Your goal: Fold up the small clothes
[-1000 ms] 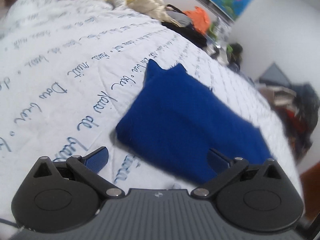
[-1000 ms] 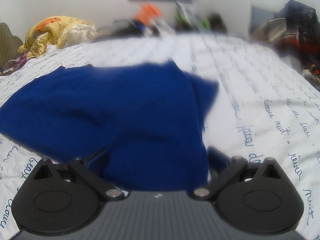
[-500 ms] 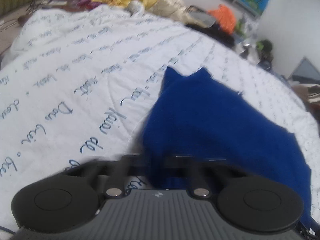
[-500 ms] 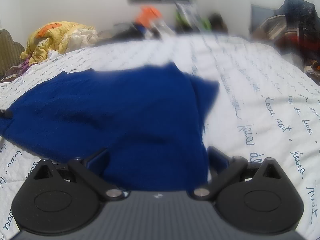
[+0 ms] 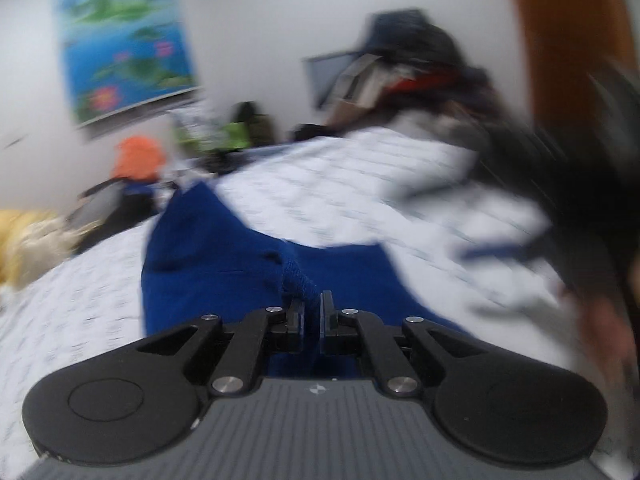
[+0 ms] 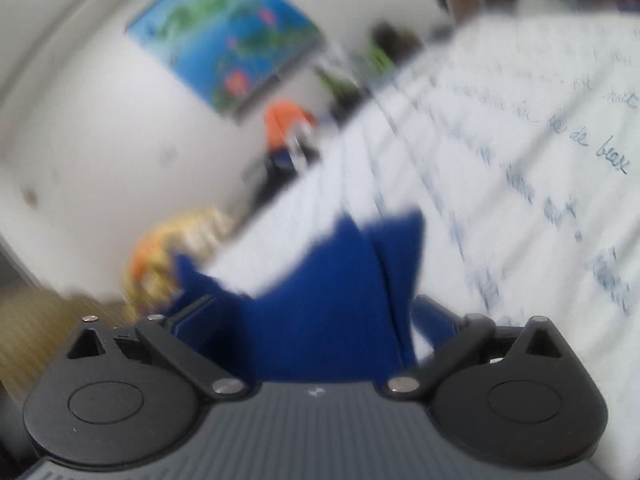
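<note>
Both views are pretty smeared, so only the big stuff reads. The left gripper has its jaws pressed nearly together, pinching a bunched edge of the blue garment right at the tips. A little rolled hem pokes up just past them, at about 11 o'clock from the fingertips. From there the cloth runs away across the bed, with one pointed corner sticking up toward 11 o'clock near the far edge.

The right gripper is a different story: its jaws are spread wide. The same blue garment sits in the gap between them, and I can't tell if either finger actually touches it. That view is tilted, so the bed slopes up toward 1 o'clock, and you can make out blue handwriting-style print on the white cover.

In the left view a person's dark sleeve blurs past at 3 o'clock.

Background stuff: a blue poster with green and pink blotches on the wall at 10 o'clock, something orange below it, and a heap of dark clothes at 1 o'clock. There's a yellowish bundle off at 9 o'clock.
</note>
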`<action>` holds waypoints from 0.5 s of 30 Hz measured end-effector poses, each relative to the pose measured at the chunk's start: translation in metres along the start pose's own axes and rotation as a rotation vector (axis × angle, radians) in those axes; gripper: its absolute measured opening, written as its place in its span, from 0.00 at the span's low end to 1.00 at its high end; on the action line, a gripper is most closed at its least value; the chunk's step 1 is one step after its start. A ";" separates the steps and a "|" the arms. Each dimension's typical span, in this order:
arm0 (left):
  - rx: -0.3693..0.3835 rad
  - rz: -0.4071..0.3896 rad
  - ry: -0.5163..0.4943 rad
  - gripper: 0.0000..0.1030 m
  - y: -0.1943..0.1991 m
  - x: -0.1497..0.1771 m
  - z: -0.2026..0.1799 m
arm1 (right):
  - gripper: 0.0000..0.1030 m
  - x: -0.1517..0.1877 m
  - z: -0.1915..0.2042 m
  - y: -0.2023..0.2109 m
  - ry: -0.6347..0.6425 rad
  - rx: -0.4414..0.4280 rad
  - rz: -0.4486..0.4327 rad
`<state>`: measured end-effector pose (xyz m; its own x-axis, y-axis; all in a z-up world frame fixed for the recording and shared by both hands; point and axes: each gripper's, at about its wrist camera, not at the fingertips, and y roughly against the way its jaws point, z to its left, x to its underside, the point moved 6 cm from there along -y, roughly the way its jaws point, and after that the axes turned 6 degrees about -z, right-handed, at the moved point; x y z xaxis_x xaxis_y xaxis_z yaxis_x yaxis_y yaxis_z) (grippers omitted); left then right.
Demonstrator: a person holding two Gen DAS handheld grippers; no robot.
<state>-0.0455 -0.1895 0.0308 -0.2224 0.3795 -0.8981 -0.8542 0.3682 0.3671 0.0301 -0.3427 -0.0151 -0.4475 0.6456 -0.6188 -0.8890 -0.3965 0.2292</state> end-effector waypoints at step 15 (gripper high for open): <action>0.062 0.052 -0.028 0.06 -0.005 0.016 -0.017 | 1.00 -0.003 -0.010 -0.122 -0.307 -0.093 0.518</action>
<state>-0.0529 -0.2001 0.0106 -0.2516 0.4225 -0.8708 -0.8108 0.3993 0.4280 0.1410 -0.3021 -0.0487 -0.8394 0.5069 -0.1961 -0.5422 -0.7558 0.3671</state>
